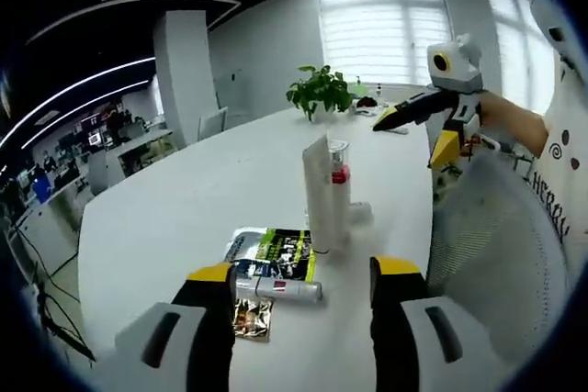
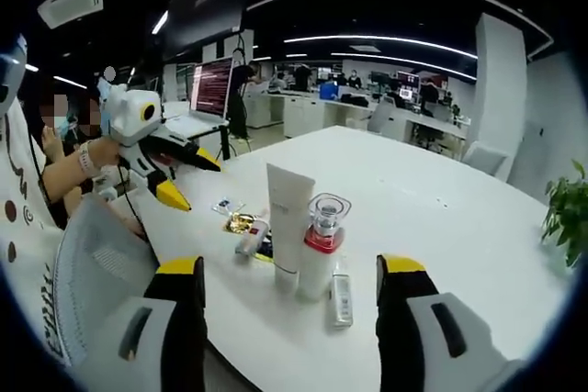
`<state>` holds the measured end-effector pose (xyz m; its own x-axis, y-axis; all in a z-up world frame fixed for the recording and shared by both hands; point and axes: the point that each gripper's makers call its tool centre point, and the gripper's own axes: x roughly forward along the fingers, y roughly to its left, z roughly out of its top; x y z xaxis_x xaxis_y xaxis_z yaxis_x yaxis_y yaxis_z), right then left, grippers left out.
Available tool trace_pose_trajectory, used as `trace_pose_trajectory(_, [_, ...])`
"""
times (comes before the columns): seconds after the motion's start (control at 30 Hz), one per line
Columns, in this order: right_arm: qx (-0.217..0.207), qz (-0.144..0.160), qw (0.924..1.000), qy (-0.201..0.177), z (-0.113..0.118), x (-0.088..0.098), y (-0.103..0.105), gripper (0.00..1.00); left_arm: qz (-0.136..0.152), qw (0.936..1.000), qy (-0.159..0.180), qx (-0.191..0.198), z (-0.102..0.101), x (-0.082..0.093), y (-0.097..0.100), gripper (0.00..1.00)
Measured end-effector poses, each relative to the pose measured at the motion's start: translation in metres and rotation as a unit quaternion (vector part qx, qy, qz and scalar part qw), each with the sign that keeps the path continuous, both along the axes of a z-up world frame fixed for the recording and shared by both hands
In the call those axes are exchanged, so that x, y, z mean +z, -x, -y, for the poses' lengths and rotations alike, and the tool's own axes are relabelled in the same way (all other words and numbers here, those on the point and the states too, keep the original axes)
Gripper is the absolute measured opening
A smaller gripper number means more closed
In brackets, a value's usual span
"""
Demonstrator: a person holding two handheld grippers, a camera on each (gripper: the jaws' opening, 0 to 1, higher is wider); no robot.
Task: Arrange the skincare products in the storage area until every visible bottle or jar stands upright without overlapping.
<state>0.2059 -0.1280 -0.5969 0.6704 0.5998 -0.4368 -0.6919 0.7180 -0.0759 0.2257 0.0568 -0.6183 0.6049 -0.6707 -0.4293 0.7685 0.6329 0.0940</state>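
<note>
A white tube point(image 1: 320, 192) point(image 2: 288, 216) stands upright on the white table point(image 1: 184, 208) point(image 2: 441, 218). Touching it stands a clear-capped bottle with a red band point(image 1: 340, 174) point(image 2: 322, 240). A small clear bottle point(image 2: 341, 296) point(image 1: 359, 213) lies flat beside them. A silver tube point(image 1: 283, 289) point(image 2: 250, 238) lies on flat green-and-black sachets point(image 1: 287, 250), with a gold packet point(image 1: 252, 317) point(image 2: 241, 222) next to it. My left gripper point(image 1: 303, 274) point(image 2: 188, 179) is open just short of the silver tube. My right gripper point(image 2: 292, 274) point(image 1: 413, 135) is open, facing the tube and bottle.
A white mesh chair back point(image 1: 487, 245) point(image 2: 96, 263) stands at the table edge near the person holding the grippers. A potted plant point(image 1: 320, 89) point(image 2: 565, 208) sits at the far side. An open laptop point(image 2: 213, 89) is behind the left gripper. Bare tabletop spreads beyond the products.
</note>
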Motion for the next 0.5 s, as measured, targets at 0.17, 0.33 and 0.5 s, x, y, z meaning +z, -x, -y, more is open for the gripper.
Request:
trace_pose_trajectory(0.17, [-0.004,-0.001,1.0,0.002,0.003,0.0,0.003,0.78,-0.001,0.9999,-0.002,0.014,-0.007,0.005,0.01,0.68])
trace_pose_trajectory(0.33, [-0.005,-0.002,1.0,0.005,0.005,-0.002,0.005,0.8,-0.018,0.9994,-0.002,0.029,-0.015,0.001,0.02,0.73])
trace_pose_trajectory(0.5, [0.0,-0.005,1.0,0.004,0.005,-0.001,0.008,0.84,-0.025,0.9985,-0.002,0.05,-0.023,0.001,0.026,0.81])
